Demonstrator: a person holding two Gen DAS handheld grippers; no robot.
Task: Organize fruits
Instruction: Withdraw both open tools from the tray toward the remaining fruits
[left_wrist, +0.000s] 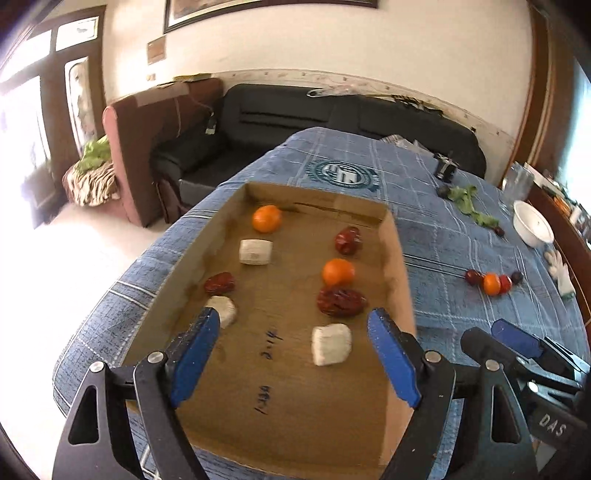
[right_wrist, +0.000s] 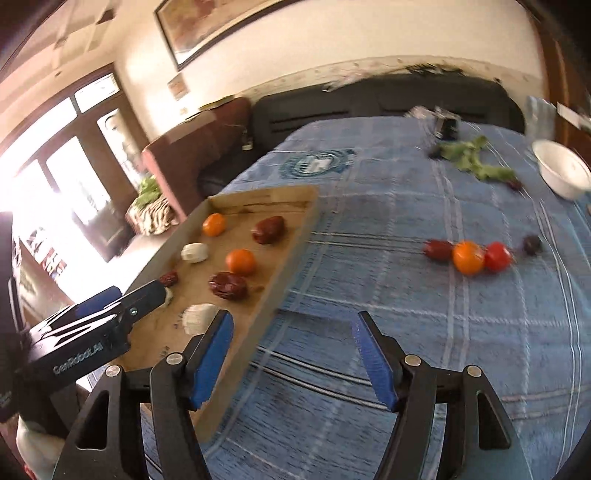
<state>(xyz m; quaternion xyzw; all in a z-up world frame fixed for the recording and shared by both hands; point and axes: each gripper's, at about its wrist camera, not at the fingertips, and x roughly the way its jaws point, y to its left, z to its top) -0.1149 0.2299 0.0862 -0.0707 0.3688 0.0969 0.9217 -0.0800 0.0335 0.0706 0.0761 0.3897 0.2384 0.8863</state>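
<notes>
A shallow cardboard tray (left_wrist: 395, 266) lies on the blue checked cloth (left_wrist: 461, 236). In it are two oranges (left_wrist: 338, 272), three dark red dates (left_wrist: 341, 302) and three white blocks (left_wrist: 330, 344). My left gripper (left_wrist: 293, 350) is open and empty above the tray's near end. My right gripper (right_wrist: 291, 354) is open and empty over the cloth beside the tray's right wall (right_wrist: 291, 254). A row of loose fruit lies on the cloth to the right: a date (right_wrist: 437, 249), an orange (right_wrist: 468, 257), a red tomato (right_wrist: 498, 256) and a dark plum (right_wrist: 532, 244).
A white bowl (left_wrist: 533, 223) stands at the far right, with green leaves (left_wrist: 469, 201) and a small dark object (left_wrist: 447, 168) behind. A white glove (left_wrist: 559, 267) lies at the right edge. A black sofa (left_wrist: 295, 114) and a brown armchair stand beyond the table.
</notes>
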